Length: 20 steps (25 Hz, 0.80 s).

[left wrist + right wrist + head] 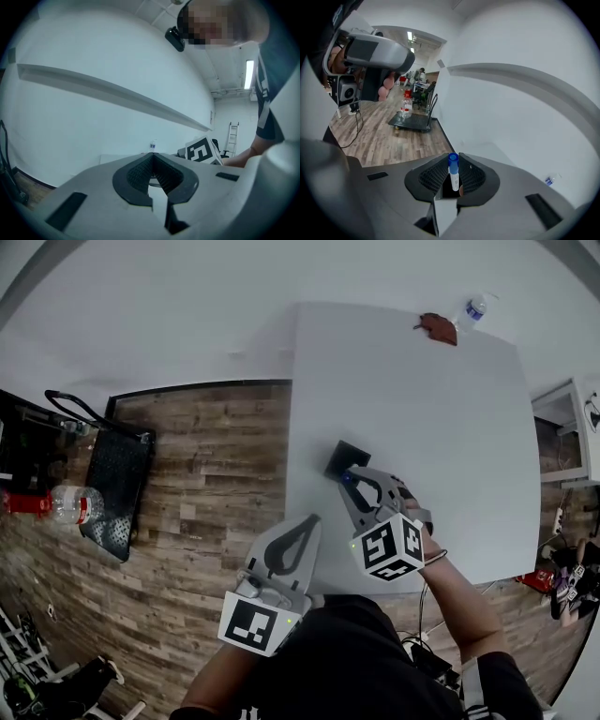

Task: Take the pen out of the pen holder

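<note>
A black square pen holder (343, 458) stands on the white table (441, 427) near its left edge. My right gripper (350, 478) is right at the holder's near side, shut on a pen. In the right gripper view the pen (453, 172) is upright between the jaws, white-bodied with a blue cap, and its lower end is hidden. The blue cap (347, 477) also shows in the head view. My left gripper (302, 526) hovers at the table's near left edge, shut with nothing in it; its tips (152, 156) meet.
A water bottle (474, 309) and a brown object (438, 327) lie at the table's far edge. A black cart (117, 479) with a bottle (73, 503) stands on the wooden floor to the left. A white cabinet (565, 432) is at the right.
</note>
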Motion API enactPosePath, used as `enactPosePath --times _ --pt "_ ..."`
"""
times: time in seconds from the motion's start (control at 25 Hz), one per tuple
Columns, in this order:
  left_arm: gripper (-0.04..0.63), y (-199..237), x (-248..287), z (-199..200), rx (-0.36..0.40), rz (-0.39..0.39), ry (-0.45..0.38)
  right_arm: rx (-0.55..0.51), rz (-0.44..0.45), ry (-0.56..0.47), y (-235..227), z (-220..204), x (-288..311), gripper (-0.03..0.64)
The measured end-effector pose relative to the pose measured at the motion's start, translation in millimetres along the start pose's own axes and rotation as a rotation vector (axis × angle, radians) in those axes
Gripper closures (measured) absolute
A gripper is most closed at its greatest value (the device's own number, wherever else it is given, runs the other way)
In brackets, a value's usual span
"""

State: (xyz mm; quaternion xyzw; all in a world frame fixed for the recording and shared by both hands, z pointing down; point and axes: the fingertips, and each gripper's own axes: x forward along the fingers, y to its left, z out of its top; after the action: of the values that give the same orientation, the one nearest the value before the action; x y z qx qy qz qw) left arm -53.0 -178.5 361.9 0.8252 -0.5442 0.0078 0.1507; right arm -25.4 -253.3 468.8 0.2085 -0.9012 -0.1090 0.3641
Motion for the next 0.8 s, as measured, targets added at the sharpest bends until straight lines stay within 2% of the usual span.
enactPosePath --times 0.8 --pt "0.589 -32.5 -74.1 0.3 0.066 -0.077 -0.042 -0.015 -0.146 -0.049 65.9 64.6 -102.2 0.546"
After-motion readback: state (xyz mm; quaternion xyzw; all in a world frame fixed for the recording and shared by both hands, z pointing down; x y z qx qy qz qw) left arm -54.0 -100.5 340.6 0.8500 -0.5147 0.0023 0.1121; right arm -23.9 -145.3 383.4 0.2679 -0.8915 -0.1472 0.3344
